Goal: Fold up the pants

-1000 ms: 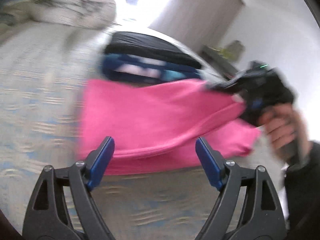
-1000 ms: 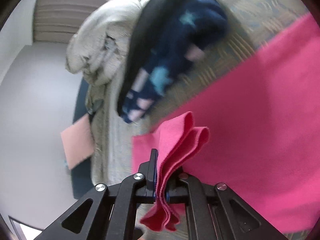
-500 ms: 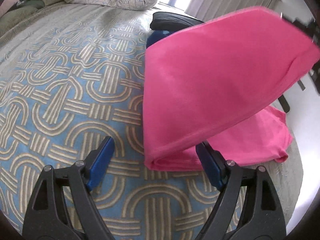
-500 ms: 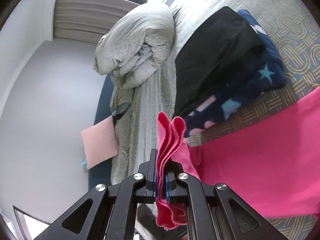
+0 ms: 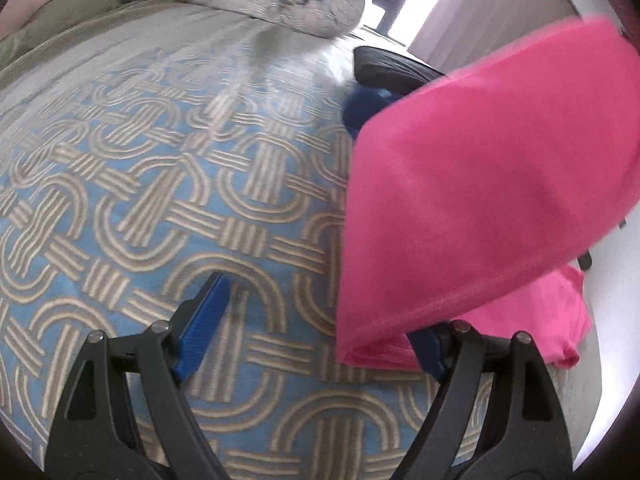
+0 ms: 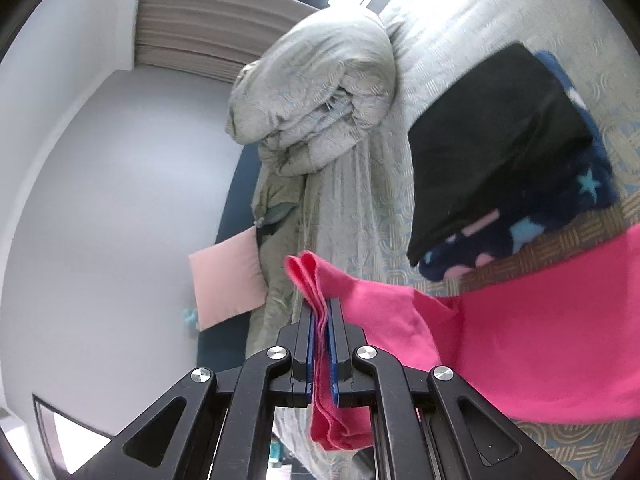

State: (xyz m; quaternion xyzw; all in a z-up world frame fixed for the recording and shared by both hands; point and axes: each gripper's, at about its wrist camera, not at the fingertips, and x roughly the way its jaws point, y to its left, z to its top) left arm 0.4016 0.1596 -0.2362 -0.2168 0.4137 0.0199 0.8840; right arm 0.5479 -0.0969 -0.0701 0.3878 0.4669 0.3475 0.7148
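Pinched between the right gripper (image 6: 322,344) pads, a bunched edge of the pink pants (image 5: 472,184) is held above the bed (image 5: 160,184) at frame right. Spread and empty, the left gripper (image 5: 316,320) is kept low. One fold appears half done; laying and further folds are judged outstanding.

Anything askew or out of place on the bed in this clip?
Nothing stands out. The pink pants hang mid-fold from the shut right hand-held gripper, their lower part on the bedspread. The open left hand-held gripper holds nothing. The dark folded stack looks tidy.
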